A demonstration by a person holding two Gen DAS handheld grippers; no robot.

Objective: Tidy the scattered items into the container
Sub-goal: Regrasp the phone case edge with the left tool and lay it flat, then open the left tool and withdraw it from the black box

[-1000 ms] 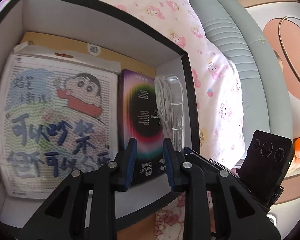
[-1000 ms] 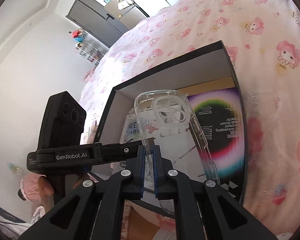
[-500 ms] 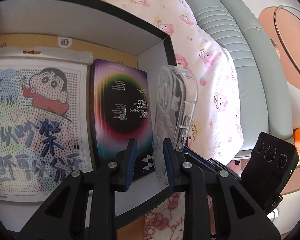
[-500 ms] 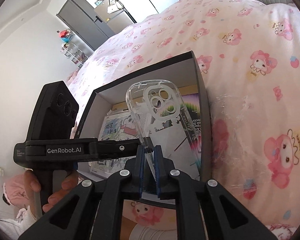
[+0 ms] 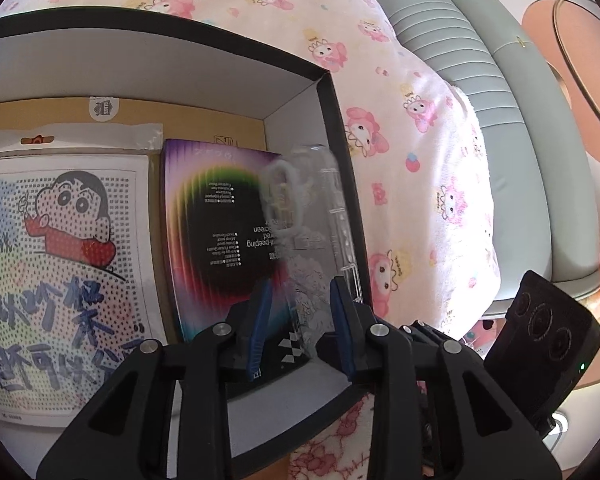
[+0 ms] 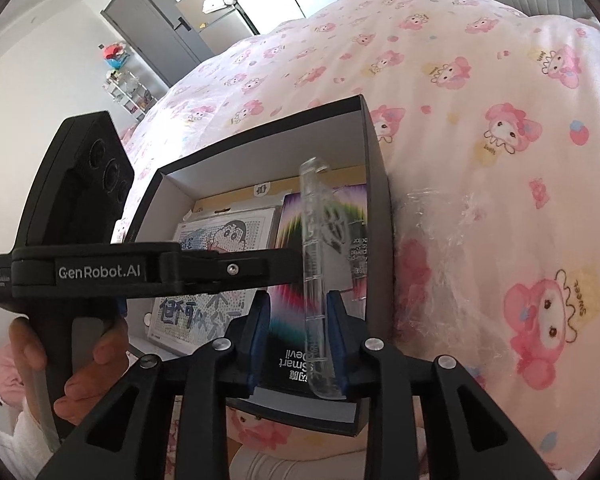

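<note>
A black box with white inner walls (image 5: 336, 120) (image 6: 376, 200) lies on the bed. Inside lie a cartoon bead sheet (image 5: 60, 260) (image 6: 224, 236) and a rainbow-printed screen protector pack (image 5: 212, 232) (image 6: 286, 308). A clear phone case (image 5: 312, 208) (image 6: 314, 240) stands on edge over the pack by the box's right wall. My right gripper (image 6: 297, 298) is opening. The case stands loose between its blue pads, nearer the right one. My left gripper (image 5: 300, 286) is opening too, with nothing gripped, just above the box's near edge. Its arm (image 6: 100, 272) crosses the right wrist view, held by a hand (image 6: 80, 360).
A pink cartoon-print bedspread (image 6: 480, 100) surrounds the box. Crumpled clear wrap (image 6: 440, 260) lies to the right of the box. A grey padded headboard (image 5: 500, 100) runs along the bed's far side. A grey wardrobe (image 6: 180, 28) stands in the background.
The right jaws were shut on the clear case and have spread apart. The case has turned edge-on and sunk lower into the box. The left gripper has shifted right and widened slightly.
</note>
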